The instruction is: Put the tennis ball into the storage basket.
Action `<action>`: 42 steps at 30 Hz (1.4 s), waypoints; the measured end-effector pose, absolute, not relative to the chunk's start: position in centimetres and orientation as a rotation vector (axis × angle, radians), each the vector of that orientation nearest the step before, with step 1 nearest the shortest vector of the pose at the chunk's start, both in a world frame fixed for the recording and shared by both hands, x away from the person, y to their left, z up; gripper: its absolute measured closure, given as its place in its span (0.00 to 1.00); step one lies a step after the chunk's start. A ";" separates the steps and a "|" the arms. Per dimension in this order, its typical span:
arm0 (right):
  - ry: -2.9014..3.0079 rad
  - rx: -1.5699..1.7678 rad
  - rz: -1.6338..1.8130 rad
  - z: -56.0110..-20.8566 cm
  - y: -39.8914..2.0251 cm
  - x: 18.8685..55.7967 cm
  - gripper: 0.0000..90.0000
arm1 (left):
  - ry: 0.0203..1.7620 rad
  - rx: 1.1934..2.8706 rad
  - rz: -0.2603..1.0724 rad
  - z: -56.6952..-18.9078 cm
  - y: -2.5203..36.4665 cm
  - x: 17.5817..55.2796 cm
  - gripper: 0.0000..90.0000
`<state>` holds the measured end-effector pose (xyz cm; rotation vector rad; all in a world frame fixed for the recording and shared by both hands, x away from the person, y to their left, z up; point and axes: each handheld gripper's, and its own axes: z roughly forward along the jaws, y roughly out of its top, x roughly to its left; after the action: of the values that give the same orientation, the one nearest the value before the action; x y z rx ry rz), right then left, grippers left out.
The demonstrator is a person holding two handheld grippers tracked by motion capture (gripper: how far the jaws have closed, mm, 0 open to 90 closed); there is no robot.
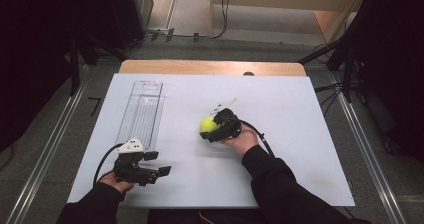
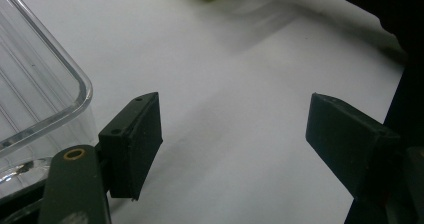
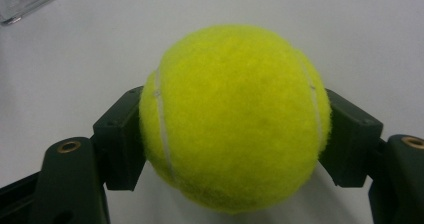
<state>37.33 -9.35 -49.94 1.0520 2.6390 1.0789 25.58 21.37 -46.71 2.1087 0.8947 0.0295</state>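
Felt-covered and round, the tennis ball sits clenched between the right tool pads at its widest part; lifted carelessly it could squirt forward onto the desk. Left tool gapes, released.

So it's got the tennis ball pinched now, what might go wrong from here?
The right hand-held gripper holds the tennis ball by only two small pads on its round, fuzzy sides, so the ball may squirt out and roll across the white table. The clear plastic tray is narrow; if the ball is meant to go there, it could catch the rim and bounce off. The open left hand-held gripper sits close to the tray's near end and might nudge it.
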 end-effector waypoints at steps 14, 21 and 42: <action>2.632 1.112 1.115 -49.2 -10.1 37.6 0.26 | 0.895 2.110 0.028 -46.7 21.4 25.6 0.26; 2.641 1.112 1.121 -48.5 -9.9 37.5 0.26 | 0.897 2.109 0.028 -46.7 21.4 25.6 0.26; 2.653 1.084 1.175 -45.8 -9.4 37.2 0.26 | 0.899 2.108 0.032 -46.7 21.4 25.6 0.26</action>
<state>37.18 -9.36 -45.81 1.0842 2.6534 1.1748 25.63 21.40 -46.74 2.1078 0.8991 0.0319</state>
